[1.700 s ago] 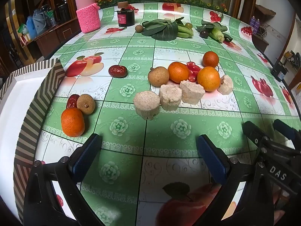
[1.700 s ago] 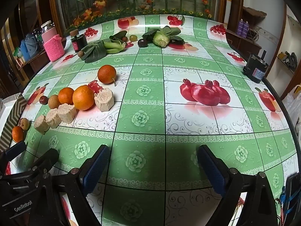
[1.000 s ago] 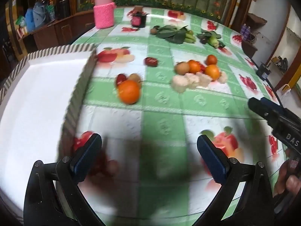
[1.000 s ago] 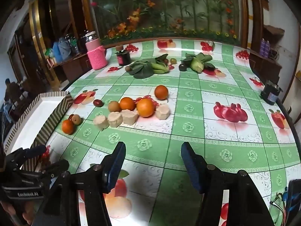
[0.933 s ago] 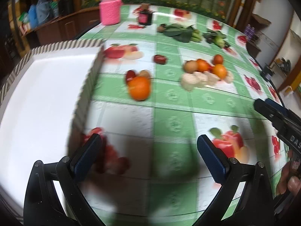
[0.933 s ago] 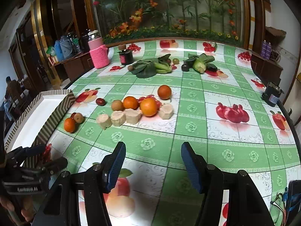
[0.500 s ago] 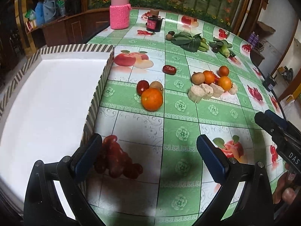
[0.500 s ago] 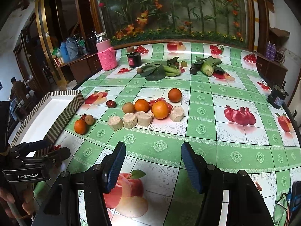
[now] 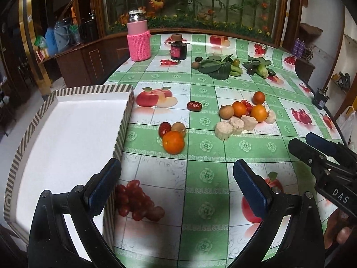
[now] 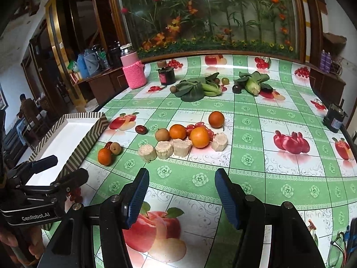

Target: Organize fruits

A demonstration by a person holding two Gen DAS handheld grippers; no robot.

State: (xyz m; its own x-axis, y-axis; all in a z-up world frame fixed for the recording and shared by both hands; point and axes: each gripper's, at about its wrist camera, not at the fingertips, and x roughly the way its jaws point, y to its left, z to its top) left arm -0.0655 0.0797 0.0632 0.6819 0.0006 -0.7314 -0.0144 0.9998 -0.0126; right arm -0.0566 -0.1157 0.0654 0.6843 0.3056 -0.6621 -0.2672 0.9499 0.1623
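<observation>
Both grippers are hanging over the near edge of the desk (image 9: 207, 203) with nothing in them. The left gripper (image 9: 177, 185) has its jaws spread wide, and the right gripper (image 10: 181, 195) has its jaws open too, just a bit narrower.

The white tray (image 9: 67, 134) with the striped rim sits at the desk's left edge. Right against its near corner, just past the left gripper's left finger, there's a bunch of red grapes (image 9: 136, 201).

Further in, close to the tray's long side, an orange (image 9: 173, 142) is touching a brown longan (image 9: 179, 128) and a red jujube (image 9: 164, 128). Another jujube (image 9: 194, 106) lies on its own beyond them.

Around the middle of the desk is the main pile: three more oranges (image 10: 199, 137), a brown round fruit (image 10: 162, 134) and four pale cut chunks (image 10: 164, 149) in a loose row.

Leafy greens (image 10: 193, 88), a dark jar (image 10: 166, 75) and a pink-sleeved bottle (image 10: 133, 72) are up at the far edge.
</observation>
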